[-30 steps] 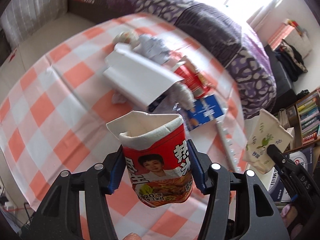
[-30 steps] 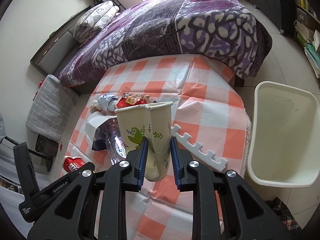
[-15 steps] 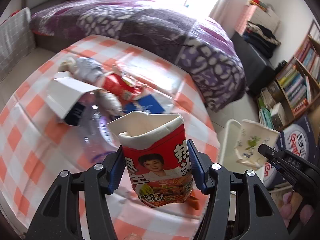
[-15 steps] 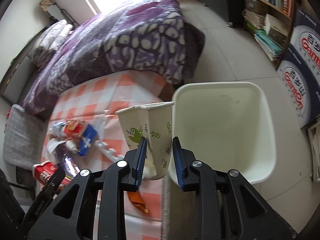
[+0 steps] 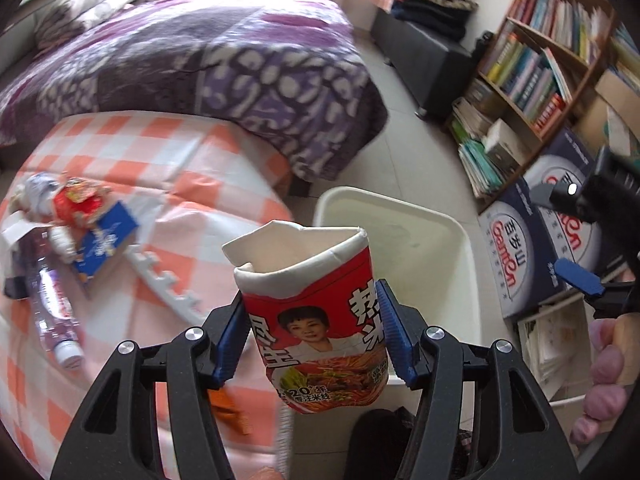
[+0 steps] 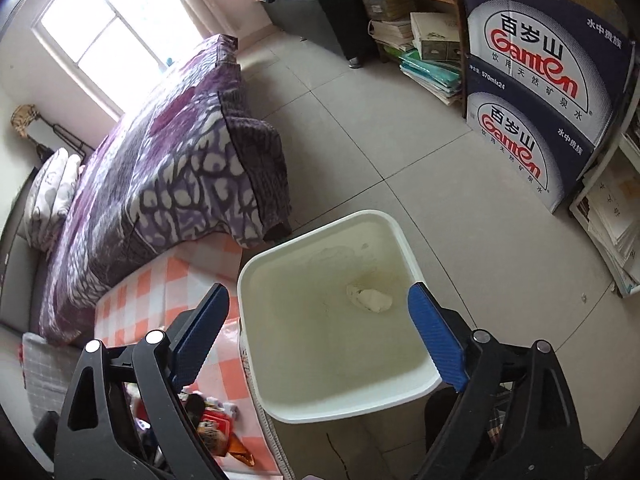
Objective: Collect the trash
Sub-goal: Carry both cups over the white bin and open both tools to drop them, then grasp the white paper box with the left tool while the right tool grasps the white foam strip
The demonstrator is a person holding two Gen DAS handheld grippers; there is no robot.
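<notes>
My left gripper (image 5: 310,336) is shut on a squashed red instant-noodle cup (image 5: 316,316) and holds it in the air near the table edge, in front of the white bin (image 5: 468,248). My right gripper (image 6: 318,334) is open and empty, held above the white bin (image 6: 256,364). A crumpled whitish paper cup (image 6: 370,299) lies on the bin's floor. The right gripper also shows at the right edge of the left wrist view (image 5: 576,236), jaws apart.
The checked table (image 5: 192,184) holds a plastic bottle (image 5: 52,312), a blue box (image 5: 106,242), a red wrapper (image 5: 78,202) and a white toothed foam strip (image 5: 164,282). A purple bed (image 6: 168,160), bookshelves (image 5: 532,68) and stacked water cartons (image 6: 532,92) surround the bin.
Both grippers swung right from the table toward the bin. My right gripper opened and the green-printed paper cup it held left its jaws; a crumpled cup now lies in the bin.
</notes>
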